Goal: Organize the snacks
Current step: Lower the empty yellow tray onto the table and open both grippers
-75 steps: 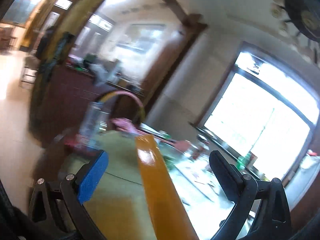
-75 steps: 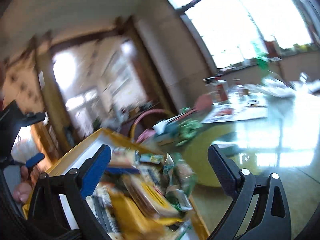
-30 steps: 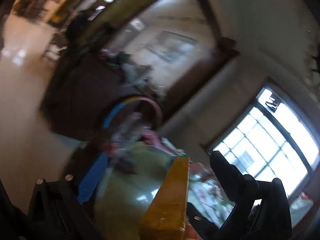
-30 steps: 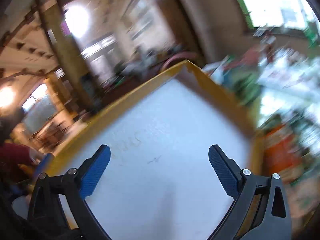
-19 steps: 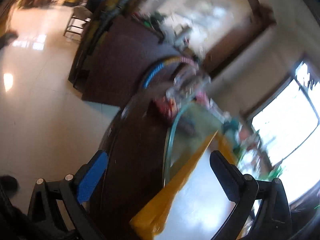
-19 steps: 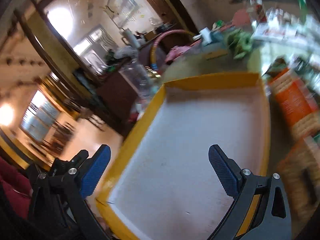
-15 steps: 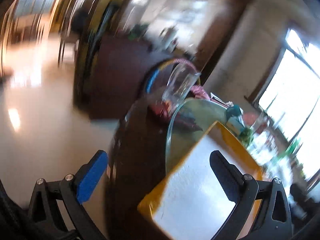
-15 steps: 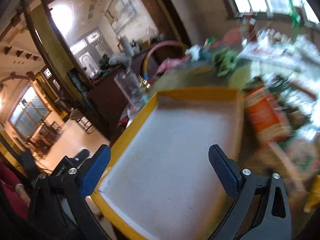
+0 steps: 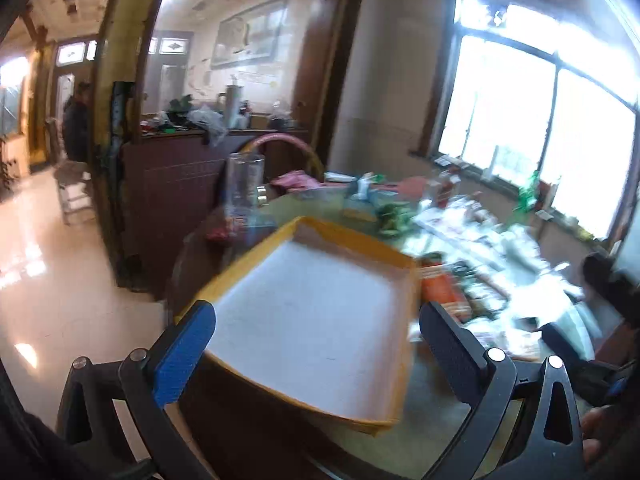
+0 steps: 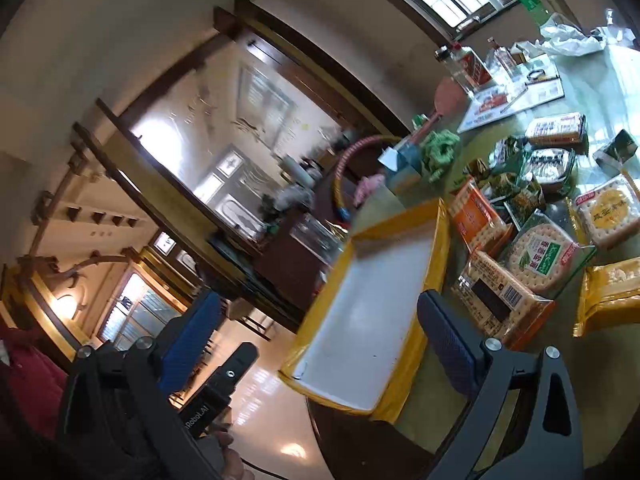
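Note:
A yellow tray (image 9: 412, 284) (image 10: 442, 232) with a bare white floor lies flat at the near edge of the round table. Several snack packs lie on the table to its right: an orange cracker pack (image 10: 476, 216) (image 9: 440, 286), a round cracker pack (image 10: 540, 254), a brown biscuit pack (image 10: 500, 300) and a yellow bag (image 10: 612, 292). My left gripper (image 9: 316, 344) hangs open over the tray's near side with nothing in it. My right gripper (image 10: 316, 328) is open too, tilted, holding nothing, near the tray's front corner.
A clear glass jar (image 9: 244, 184) stands past the tray's far left corner. Green wrappers (image 10: 440, 148), bottles (image 10: 468, 68) and papers (image 10: 516, 100) crowd the table's far side. A dark wooden cabinet (image 9: 172, 184) stands behind, shiny floor to the left. A hand (image 10: 224, 452) holds the other gripper's handle.
The tray was tipped up with snacks in it; the snacks now lie on the table and the tray lies flat and bare. Both grippers have drawn back to its near side.

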`<state>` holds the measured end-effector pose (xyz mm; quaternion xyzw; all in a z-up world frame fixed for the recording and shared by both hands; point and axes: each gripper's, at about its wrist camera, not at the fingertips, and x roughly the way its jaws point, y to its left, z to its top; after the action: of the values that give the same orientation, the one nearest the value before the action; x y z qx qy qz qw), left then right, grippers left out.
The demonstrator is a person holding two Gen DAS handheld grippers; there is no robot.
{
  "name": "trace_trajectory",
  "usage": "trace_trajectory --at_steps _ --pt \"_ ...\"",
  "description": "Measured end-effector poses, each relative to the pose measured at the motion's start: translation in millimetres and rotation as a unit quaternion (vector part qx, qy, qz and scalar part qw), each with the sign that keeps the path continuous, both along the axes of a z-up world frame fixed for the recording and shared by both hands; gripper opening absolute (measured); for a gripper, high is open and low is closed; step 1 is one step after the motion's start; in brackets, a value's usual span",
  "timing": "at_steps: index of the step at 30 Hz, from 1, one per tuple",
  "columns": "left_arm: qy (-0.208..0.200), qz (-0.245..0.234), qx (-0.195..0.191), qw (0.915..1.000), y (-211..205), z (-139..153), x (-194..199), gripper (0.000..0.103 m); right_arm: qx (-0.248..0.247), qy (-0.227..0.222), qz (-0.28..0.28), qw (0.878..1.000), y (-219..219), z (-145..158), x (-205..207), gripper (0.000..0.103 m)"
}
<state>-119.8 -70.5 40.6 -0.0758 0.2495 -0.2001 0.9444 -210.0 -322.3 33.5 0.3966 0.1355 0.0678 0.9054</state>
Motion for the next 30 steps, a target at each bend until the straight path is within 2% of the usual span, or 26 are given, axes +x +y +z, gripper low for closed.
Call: trace_trajectory --at_steps 2,4,5,7,9,10,15,17,19,20,23,25,27,28,30 --pt "0.003 -0.019 -0.051 0.9985 -1 6 -8 0.102 -0.01 -0.024 -0.011 1.0 0 6 -13 0.099" --pt "0.021 -0.047 -0.091 0.9945 -9 12 -14 0.102 -0.014 -0.037 0.003 0.999 -1 8 -19 0.1" --pt "0.028 -0.062 -0.103 0.9923 -14 15 -16 0.102 -0.011 -0.032 0.013 0.999 -2 6 -16 0.1" --pt "0.033 -0.067 -0.094 0.9928 -25 17 -17 0.102 0.008 -0.023 0.024 0.999 -8 0 -13 0.1" --pt "0.02 -0.052 -0.065 0.9963 -37 16 -22 0.102 0.028 -0.022 0.026 0.999 -16 -5 -16 0.1" --pt "0.014 -0.041 -0.051 0.9978 -39 14 -23 0.102 0.023 -0.023 0.019 0.999 -18 -5 -20 0.1" --pt "-0.007 -0.022 0.03 0.9993 -56 8 -25 0.102 -0.082 -0.006 -0.016 0.996 -18 5 -43 0.1" --pt "-0.024 -0.011 0.077 0.9967 -67 4 -29 0.102 -0.16 0.039 -0.058 0.985 -14 10 -49 0.1" --pt "-0.035 -0.013 0.119 0.9921 -77 0 -30 0.102 -0.234 0.084 -0.1 0.964 -9 12 -51 0.1" --pt "-0.04 -0.011 0.136 0.9898 -81 -1 -30 0.102 -0.248 0.093 -0.108 0.958 -9 11 -52 0.1" --pt "-0.047 -0.011 0.193 0.9801 -95 -10 -30 0.102 -0.249 0.113 -0.115 0.955 -18 3 -57 0.1" --pt "-0.042 -0.015 0.216 0.9754 -104 -15 -29 0.102 -0.245 0.142 -0.131 0.95 -23 0 -57 0.1" --pt "-0.035 -0.021 0.23 0.9724 -109 -20 -28 0.102 -0.248 0.175 -0.14 0.942 -28 -5 -57 0.098" --pt "-0.031 -0.026 0.233 0.9717 -110 -21 -28 0.102 -0.248 0.188 -0.143 0.939 -32 -7 -58 0.093" --pt "-0.02 -0.035 0.238 0.9705 -117 -25 -29 0.102 -0.242 0.201 -0.133 0.94 -37 -12 -60 0.089"
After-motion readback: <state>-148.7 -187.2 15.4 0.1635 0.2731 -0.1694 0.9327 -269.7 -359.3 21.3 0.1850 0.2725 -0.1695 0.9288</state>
